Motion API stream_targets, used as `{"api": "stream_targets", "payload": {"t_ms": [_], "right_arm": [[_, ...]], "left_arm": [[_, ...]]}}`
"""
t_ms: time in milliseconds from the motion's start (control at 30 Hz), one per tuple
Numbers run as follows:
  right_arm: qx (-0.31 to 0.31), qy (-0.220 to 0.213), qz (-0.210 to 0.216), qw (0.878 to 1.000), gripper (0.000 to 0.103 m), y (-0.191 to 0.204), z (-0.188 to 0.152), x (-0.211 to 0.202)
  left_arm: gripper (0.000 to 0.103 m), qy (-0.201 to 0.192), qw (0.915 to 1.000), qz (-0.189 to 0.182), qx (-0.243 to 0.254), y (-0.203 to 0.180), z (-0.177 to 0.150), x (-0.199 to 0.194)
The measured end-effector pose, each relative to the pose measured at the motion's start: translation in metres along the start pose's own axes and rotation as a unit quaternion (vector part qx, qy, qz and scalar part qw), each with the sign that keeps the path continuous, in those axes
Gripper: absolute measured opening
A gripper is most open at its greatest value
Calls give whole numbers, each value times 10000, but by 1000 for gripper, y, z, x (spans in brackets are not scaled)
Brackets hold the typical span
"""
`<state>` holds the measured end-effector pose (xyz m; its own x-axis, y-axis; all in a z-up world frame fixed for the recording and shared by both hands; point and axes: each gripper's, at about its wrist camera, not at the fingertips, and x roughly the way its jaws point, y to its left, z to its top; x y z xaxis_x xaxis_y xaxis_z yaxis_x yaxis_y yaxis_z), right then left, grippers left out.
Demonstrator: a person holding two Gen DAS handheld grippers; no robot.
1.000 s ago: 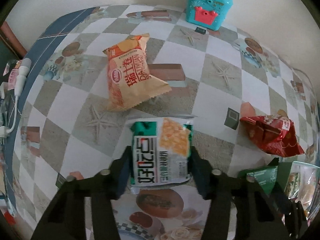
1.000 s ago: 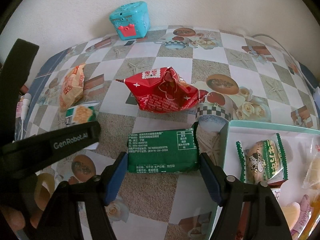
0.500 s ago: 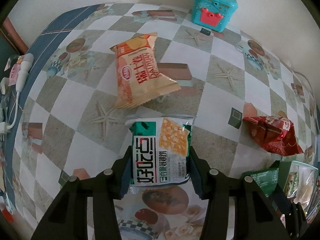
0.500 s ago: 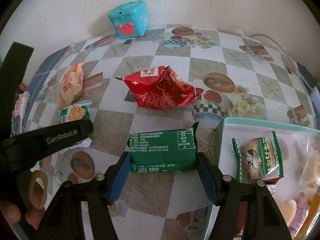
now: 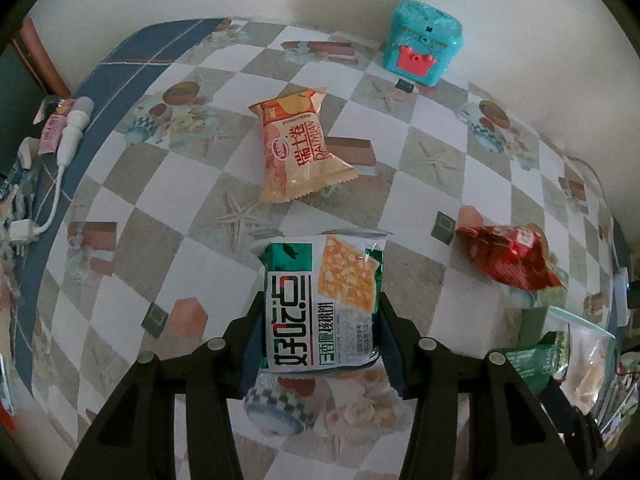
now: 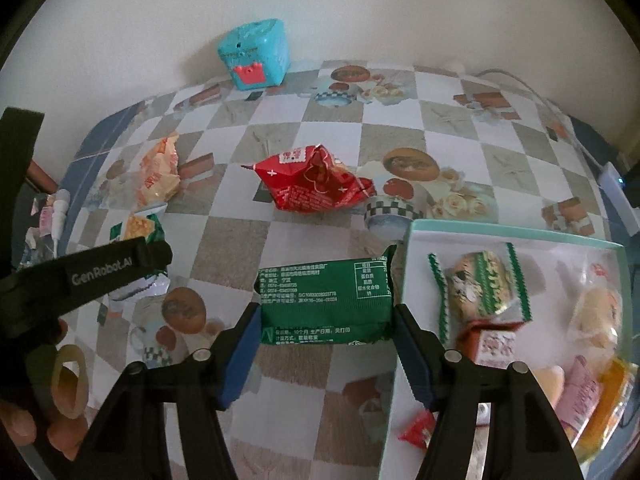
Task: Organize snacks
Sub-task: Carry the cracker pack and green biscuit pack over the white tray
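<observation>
Your green packet hangs just beside the tray rim, and its right end could catch that rim as you carry it across; the slick wrapper may then slide out. The cracker packet is pinched only by its lower half, so its top may droop or twist free above the bench. The right claw has just been closing and now clamps the green packet's ends. The left claw, part closed, grips the cracker packet's sides.
</observation>
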<state>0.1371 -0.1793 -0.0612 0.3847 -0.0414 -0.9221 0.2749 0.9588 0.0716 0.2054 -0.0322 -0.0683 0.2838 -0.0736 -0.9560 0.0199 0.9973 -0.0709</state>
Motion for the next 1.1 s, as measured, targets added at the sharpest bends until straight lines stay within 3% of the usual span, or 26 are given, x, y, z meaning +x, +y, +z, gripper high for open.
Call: {"api": "stream_targets", "payload": {"t_ms": [533,800,967,1100], "right_arm": [[453,-74,-56,9989,68,-38,-29,-47],[720,-197,-154,9971,68,-57,-40,-67],[936,-321,-180,9949,68,-71,-46,-84],[1134,-470,-158,9923,68,-84,-51,-98]], "left_arm": [[52,-390,9992,64,-33,3,-23,-55],[52,-605,9978,78,249,-18,-40,-77],[52,-731,9962,-190,424,-33,-47,-93],[52,-918,9939,-203,585,-46,-54,-108]]}}
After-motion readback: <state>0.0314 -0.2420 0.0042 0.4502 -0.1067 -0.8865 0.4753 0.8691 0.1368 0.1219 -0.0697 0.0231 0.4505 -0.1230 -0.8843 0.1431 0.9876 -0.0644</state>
